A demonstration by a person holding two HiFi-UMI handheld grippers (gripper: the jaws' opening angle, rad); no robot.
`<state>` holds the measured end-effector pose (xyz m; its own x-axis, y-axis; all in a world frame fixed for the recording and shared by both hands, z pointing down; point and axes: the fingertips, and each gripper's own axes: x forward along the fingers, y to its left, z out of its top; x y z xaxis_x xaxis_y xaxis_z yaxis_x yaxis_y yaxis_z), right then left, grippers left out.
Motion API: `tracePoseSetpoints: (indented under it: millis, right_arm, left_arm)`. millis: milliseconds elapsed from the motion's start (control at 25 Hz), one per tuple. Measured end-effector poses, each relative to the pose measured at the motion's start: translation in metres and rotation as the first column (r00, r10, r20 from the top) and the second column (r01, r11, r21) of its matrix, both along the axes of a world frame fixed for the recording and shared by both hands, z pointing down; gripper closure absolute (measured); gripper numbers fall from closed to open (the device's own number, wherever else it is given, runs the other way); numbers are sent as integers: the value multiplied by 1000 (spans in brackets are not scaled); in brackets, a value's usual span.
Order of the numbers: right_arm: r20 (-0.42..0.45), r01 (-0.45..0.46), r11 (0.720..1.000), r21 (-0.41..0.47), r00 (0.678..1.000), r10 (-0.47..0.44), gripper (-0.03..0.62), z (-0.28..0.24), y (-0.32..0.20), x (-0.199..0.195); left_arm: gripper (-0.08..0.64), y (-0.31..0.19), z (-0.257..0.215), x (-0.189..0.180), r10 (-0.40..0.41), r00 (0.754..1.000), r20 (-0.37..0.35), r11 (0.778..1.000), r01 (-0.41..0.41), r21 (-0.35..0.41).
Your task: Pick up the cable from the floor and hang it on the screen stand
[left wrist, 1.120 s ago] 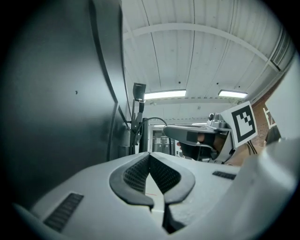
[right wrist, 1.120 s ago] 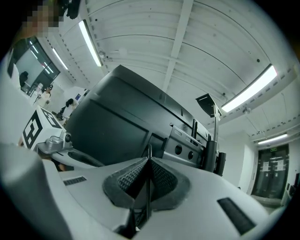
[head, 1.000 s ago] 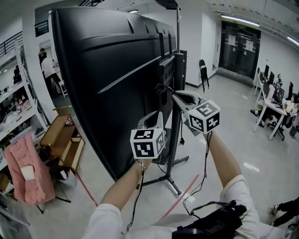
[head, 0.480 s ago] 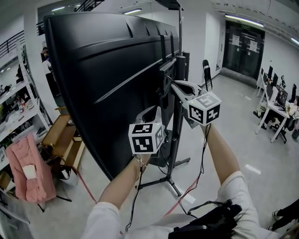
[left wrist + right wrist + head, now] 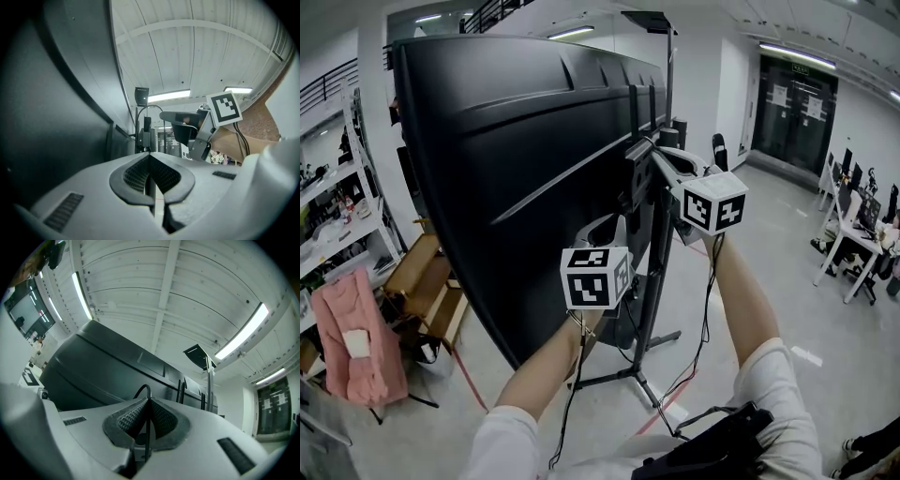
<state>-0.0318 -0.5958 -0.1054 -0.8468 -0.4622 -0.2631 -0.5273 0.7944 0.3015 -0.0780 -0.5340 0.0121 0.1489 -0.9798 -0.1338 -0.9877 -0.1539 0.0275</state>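
Cable (image 5: 143, 386) nipped in R hand-held gripper (image 5: 149, 402) — L hand-held gripper (image 5: 150, 158) jaws together.

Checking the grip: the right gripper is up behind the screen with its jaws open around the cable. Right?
No. The right gripper is up behind the screen, but its jaws are shut on the thin black cable; the right gripper view shows it.
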Motion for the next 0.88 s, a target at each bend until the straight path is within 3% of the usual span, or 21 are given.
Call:
tracePoseSetpoints:
  millis: [440, 880]
  right_arm:
    - [67, -30, 995, -97, 997, 37, 563, 11, -56, 3]
    - [170, 16, 987, -162, 985, 12, 563, 29, -86, 5]
  left_arm:
    - [558, -17, 6, 5, 17, 1000, -13, 1000, -17, -20]
    - [558, -19, 22, 22, 38, 995, -96, 999, -40, -16]
